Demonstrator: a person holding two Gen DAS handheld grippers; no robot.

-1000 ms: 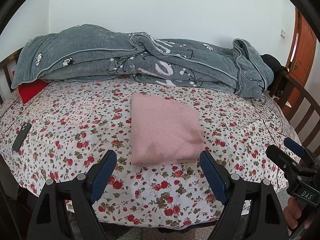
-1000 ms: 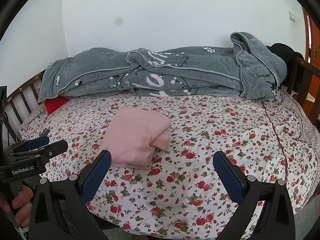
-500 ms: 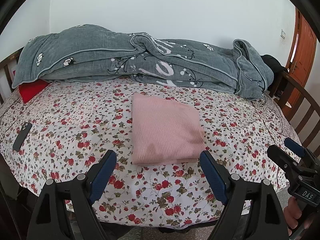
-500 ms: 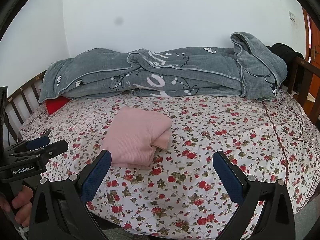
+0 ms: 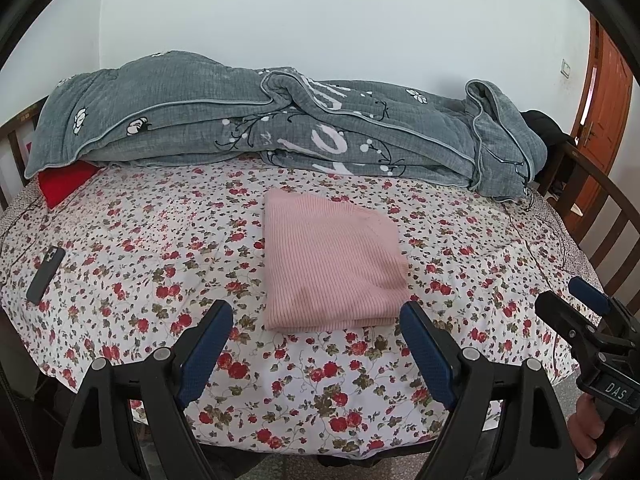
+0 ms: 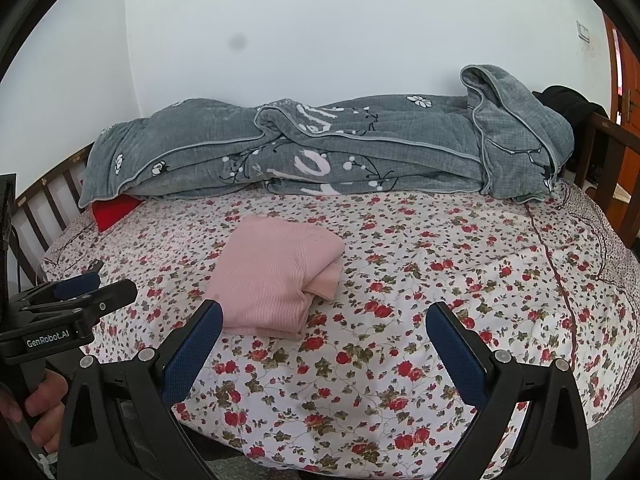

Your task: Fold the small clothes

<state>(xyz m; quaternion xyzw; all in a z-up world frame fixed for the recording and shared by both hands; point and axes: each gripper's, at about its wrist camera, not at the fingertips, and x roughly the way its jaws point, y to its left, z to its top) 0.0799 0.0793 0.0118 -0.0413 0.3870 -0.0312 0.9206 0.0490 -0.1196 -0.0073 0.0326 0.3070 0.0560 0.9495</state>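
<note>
With my left gripper [image 5: 316,344] and right gripper [image 6: 324,344] both gaping empty, the pink garment [image 5: 330,268] lies folded just ahead of them, so I judge only withdrawing remains.

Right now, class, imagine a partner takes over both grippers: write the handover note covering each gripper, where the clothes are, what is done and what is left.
Left gripper: open, empty, held off the near edge of the bed, facing the pink top.
Right gripper: open, empty, also off the near edge, with the top ahead to its left.
The top lies folded into a compact rectangle mid-bed, touching neither gripper; from the right wrist view a cuff pokes out of its right side.
Done: this top looks folded.
Left: perhaps tuck the cuff; no other small clothes are in view. A phone lies at the bed's left edge, a grey quilt along the wall.
</note>
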